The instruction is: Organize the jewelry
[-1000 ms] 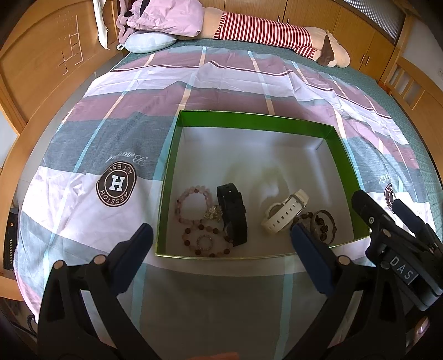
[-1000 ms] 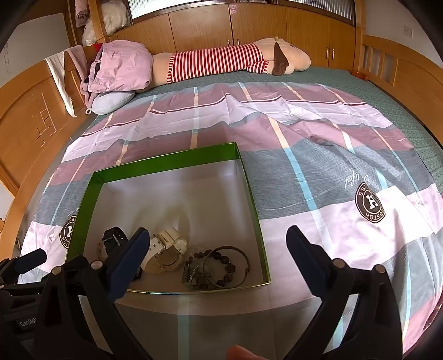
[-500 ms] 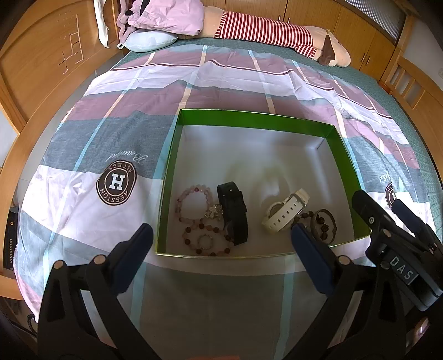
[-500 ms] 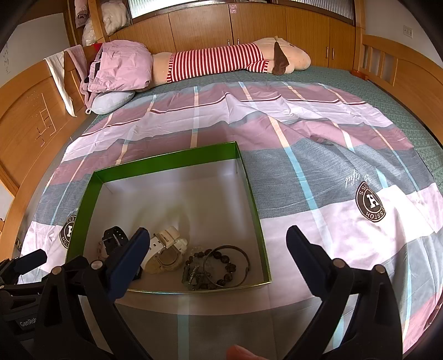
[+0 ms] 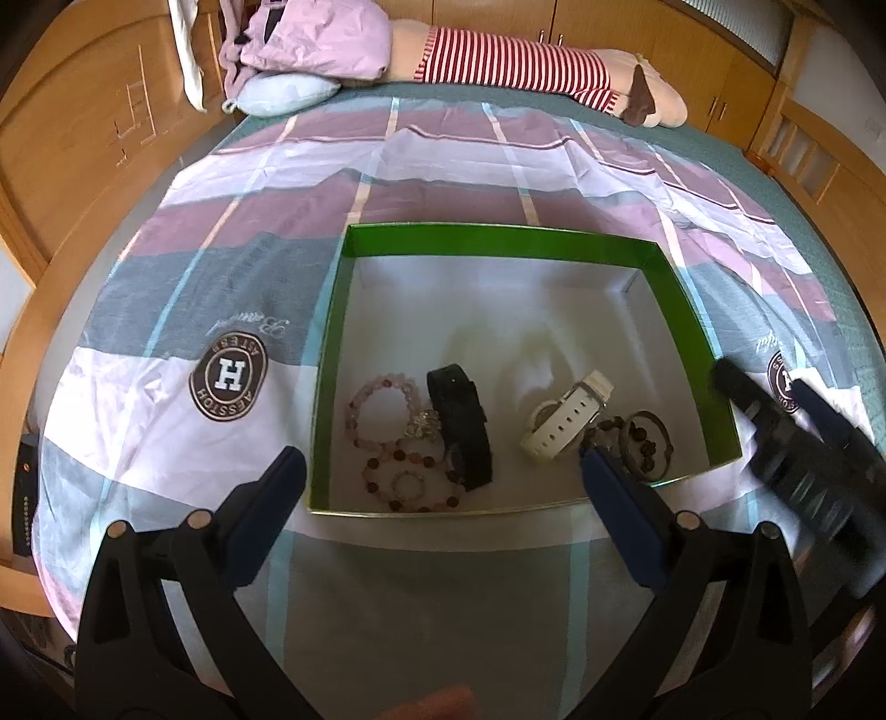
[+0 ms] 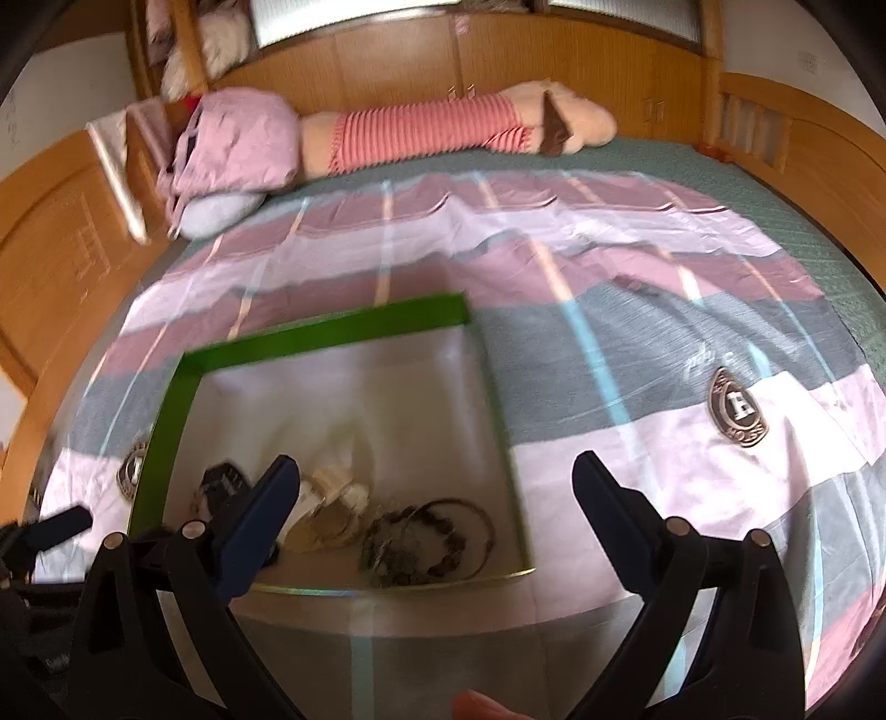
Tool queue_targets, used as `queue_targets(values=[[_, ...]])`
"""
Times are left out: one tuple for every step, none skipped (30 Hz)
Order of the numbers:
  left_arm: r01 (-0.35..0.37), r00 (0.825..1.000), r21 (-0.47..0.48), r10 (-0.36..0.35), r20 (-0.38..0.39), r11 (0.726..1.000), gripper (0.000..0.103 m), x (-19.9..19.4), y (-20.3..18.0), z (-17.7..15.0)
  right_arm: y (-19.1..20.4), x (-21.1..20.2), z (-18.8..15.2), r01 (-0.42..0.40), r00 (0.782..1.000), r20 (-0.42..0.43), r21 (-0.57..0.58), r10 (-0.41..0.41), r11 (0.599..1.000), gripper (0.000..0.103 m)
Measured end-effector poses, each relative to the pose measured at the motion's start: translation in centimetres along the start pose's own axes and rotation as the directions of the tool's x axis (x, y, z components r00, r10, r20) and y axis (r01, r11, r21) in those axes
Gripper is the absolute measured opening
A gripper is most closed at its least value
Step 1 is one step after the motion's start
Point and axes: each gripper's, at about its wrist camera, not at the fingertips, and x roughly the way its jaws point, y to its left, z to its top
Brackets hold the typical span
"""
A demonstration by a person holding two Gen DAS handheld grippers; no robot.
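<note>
green box (image 5: 673, 288) holds pink bead bracelet (image 5: 382, 412), black band (image 5: 462, 426), white watch (image 5: 567, 415), dark bangles (image 6: 437, 540) – blurry; both hand-held grippers (image 5: 443, 476) (image 6: 437, 476) wide open, empty.

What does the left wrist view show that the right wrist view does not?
Only the left wrist view shows the pink bead bracelet and the dark red bead bracelet. Only the right wrist view shows the window above the cabinets. Both share the green box, white watch, black watch and striped plush toy.
</note>
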Motion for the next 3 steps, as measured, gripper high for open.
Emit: queue_targets(values=[[-0.014,1.000,0.013,0.014,0.025,1.000,0.101,-0.4,0.0,-0.2,-1.2,-0.4,0.4,0.017,1.000,0.024,0.019,-0.018,1.000,0.099],[-0.041,0.997,0.033,0.039,0.065,0.999,0.101,-1.0,0.1,-0.7,-2.1,-0.6,0.8,0.026,0.999,0.038,0.036,-0.027,0.999,0.099],[-0.065,0.994,0.043,0.061,0.092,0.997,0.101,-1.5,0.3,-1.0,-4.5,-0.9,1.5,0.042,0.997,0.061,0.083,-0.048,0.996,0.102]])
